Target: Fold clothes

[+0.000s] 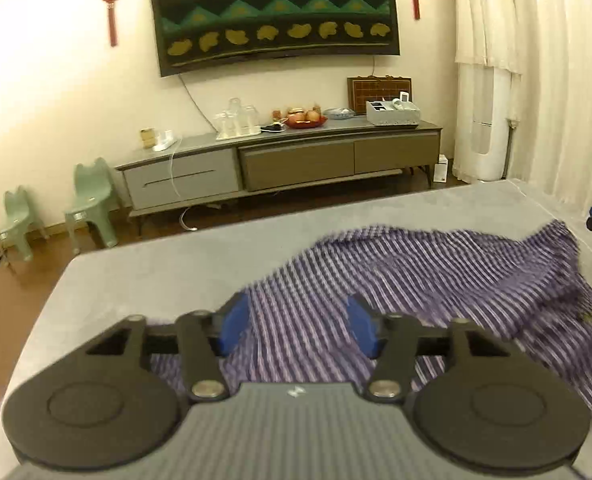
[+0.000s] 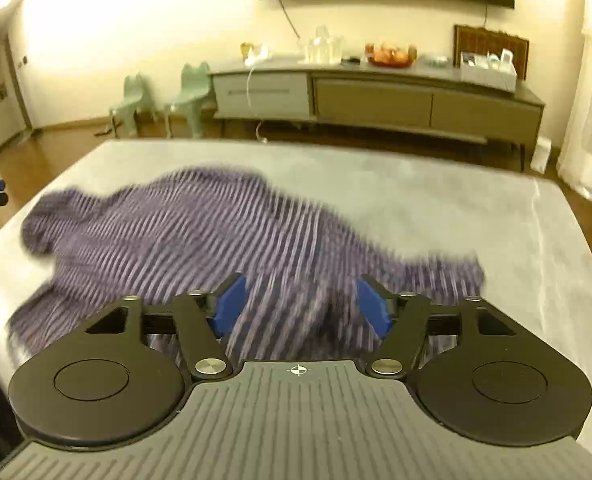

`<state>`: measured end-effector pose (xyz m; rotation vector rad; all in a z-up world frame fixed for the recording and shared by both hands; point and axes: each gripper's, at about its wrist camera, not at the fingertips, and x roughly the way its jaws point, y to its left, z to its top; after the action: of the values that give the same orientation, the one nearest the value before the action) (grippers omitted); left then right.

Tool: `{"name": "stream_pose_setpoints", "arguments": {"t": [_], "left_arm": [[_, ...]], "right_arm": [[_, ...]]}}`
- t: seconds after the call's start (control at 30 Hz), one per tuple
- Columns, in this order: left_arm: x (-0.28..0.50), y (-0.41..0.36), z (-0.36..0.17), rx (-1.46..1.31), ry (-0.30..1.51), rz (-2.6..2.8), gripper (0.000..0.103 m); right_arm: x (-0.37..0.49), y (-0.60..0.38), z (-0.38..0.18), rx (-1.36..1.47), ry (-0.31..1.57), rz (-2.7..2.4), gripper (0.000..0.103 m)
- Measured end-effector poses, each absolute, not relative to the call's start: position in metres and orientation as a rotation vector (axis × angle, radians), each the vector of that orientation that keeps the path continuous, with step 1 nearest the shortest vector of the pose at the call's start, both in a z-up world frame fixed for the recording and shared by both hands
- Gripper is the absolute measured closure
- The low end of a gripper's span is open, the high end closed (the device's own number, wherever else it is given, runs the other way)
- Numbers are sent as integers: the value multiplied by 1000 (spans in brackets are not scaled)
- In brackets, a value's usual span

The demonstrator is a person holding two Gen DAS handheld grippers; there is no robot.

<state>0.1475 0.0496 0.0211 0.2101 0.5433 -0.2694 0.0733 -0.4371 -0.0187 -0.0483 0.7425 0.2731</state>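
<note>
Purple-striped knit garment [image 1: 416,280] lies rumpled across the grey desk [image 1: 155,272], spreading from its near edge toward the right edge in the left wrist view; the left gripper [image 1: 296,328] hovers low above the cloth near that near edge, blue fingers [image 1: 233,328] spread apart and grasping nothing.

From the right wrist view, the same garment [image 2: 183,232] sprawls toward the desk's [image 2: 496,220] left edge, the right gripper [image 2: 302,304] likewise released over it. Folding well likely means pinching two matching hem corners and pulling the fabric flat first.
</note>
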Motion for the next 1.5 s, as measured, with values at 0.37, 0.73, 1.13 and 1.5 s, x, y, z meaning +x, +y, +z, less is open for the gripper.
{"name": "stream_pose_setpoints", "arguments": {"t": [0.37, 0.73, 1.13, 1.5], "left_arm": [[348, 6, -80, 336, 737, -291, 39], [356, 12, -93, 352, 648, -356, 103], [429, 12, -53, 265, 683, -231, 88], [415, 8, -125, 409, 761, -241, 97]], "right_arm": [[266, -397, -83, -170, 811, 292, 22], [293, -381, -99, -242, 827, 398, 103], [383, -398, -72, -357, 723, -32, 93], [240, -485, -81, -27, 642, -17, 21]]}}
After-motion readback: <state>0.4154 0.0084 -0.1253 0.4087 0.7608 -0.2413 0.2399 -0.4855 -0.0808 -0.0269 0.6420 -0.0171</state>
